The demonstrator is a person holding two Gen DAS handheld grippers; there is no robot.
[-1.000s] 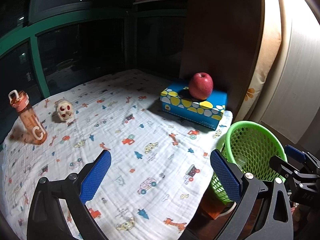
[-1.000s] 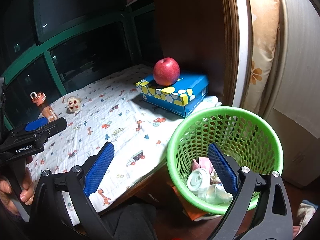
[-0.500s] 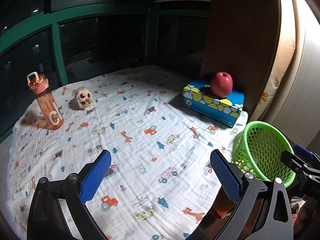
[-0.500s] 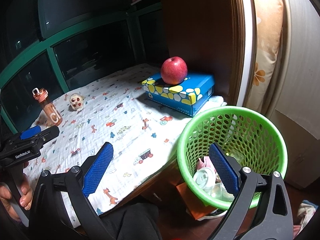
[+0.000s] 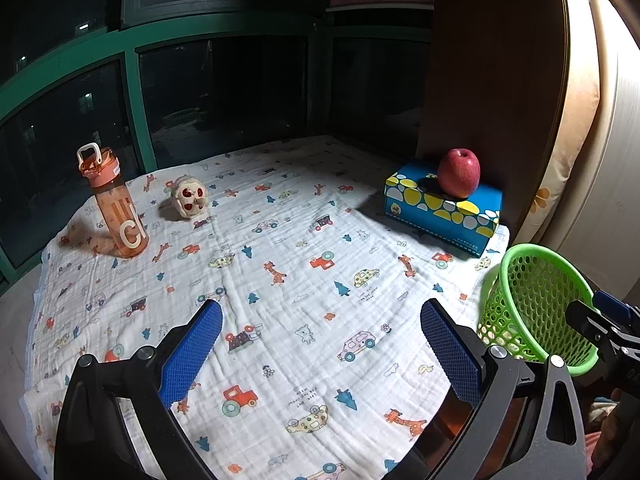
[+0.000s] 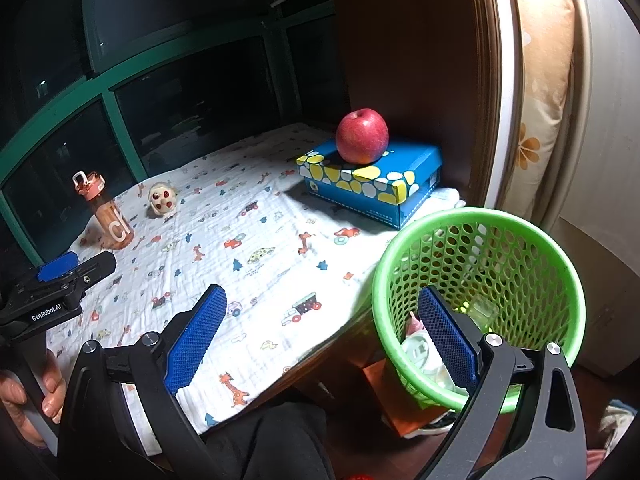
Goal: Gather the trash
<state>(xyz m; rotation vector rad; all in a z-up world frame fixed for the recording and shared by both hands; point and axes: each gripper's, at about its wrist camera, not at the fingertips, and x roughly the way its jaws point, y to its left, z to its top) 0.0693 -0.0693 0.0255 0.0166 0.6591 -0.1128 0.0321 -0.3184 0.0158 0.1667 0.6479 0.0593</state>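
A green mesh basket [image 6: 480, 232] stands off the table's right edge and holds several pale pieces of trash [image 6: 420, 354]; it also shows in the left wrist view [image 5: 536, 300]. My left gripper [image 5: 320, 344] is open and empty above the near part of the printed cloth [image 5: 280, 248]. My right gripper [image 6: 320, 336] is open and empty, its right finger [image 6: 448, 336] over the basket's mouth. No loose trash shows on the cloth.
A red apple [image 6: 362, 136] sits on a blue patterned box [image 6: 372, 184] at the back right. An orange bottle [image 5: 114, 204] and a small round toy [image 5: 190, 198] stand at the back left. Dark windows and a wooden panel [image 5: 488, 60] close the back.
My left gripper has pulled back and swung left, so more of the cloth and the bottle show. My right gripper has shifted slightly. Both stay open and empty.
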